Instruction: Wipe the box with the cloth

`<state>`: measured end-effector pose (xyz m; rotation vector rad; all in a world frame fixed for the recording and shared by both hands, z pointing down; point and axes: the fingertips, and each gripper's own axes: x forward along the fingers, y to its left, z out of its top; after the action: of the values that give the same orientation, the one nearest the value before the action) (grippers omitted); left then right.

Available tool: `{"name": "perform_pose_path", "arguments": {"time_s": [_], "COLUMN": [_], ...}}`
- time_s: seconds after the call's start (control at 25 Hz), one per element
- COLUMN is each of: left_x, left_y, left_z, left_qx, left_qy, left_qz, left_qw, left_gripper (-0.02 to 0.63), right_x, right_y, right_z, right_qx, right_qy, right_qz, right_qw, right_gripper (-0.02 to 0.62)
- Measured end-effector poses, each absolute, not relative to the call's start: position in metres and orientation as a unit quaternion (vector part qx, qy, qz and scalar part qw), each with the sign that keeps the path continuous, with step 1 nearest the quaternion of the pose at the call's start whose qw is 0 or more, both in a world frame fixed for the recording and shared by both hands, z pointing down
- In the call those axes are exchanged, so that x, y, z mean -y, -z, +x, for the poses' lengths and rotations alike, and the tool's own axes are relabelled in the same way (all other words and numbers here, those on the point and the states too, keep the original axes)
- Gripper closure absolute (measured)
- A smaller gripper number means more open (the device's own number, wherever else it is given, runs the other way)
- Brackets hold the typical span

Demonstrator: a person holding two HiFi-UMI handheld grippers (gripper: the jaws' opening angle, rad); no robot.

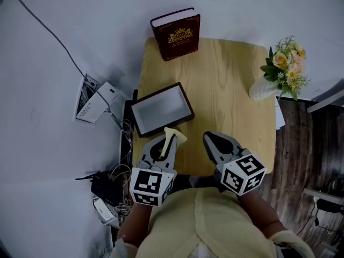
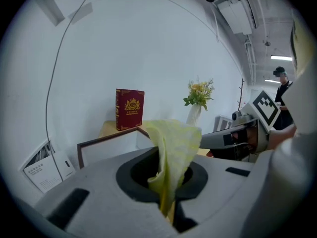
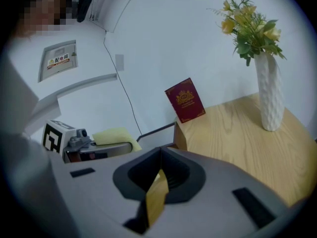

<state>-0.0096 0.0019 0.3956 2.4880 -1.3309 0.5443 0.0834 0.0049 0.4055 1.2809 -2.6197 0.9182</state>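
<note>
The box, a shallow tray with a dark frame and a white inside, lies on the left part of the wooden table. My left gripper is just in front of the box's near edge, shut on a pale yellow cloth. In the left gripper view the cloth stands up from between the jaws, with the box behind it. My right gripper hovers over the table's front edge, right of the left one, shut with nothing in it. The right gripper view shows the box's corner and the cloth.
A dark red book stands upright at the table's far edge. A white vase of yellow flowers is at the right edge. On the floor to the left lie a white device and tangled cables.
</note>
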Motion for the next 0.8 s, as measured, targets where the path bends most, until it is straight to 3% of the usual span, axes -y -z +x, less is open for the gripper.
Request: {"name": "perform_pose_path", "arguments": {"time_s": [0.8], "left_x": [0.056], "left_y": [-0.304], "left_z": [-0.106], "left_qx": [0.473], "left_qy": [-0.138], "left_qz": [0.866], "left_qw": [0.087], "left_gripper": [0.583], "right_x": [0.034], "right_y": [-0.359], "right_z": [0.002], "right_qx": [0.878], "right_qy": [-0.266], "right_qz": [0.396], "right_qw": [0.038], "right_gripper": [0.565]}}
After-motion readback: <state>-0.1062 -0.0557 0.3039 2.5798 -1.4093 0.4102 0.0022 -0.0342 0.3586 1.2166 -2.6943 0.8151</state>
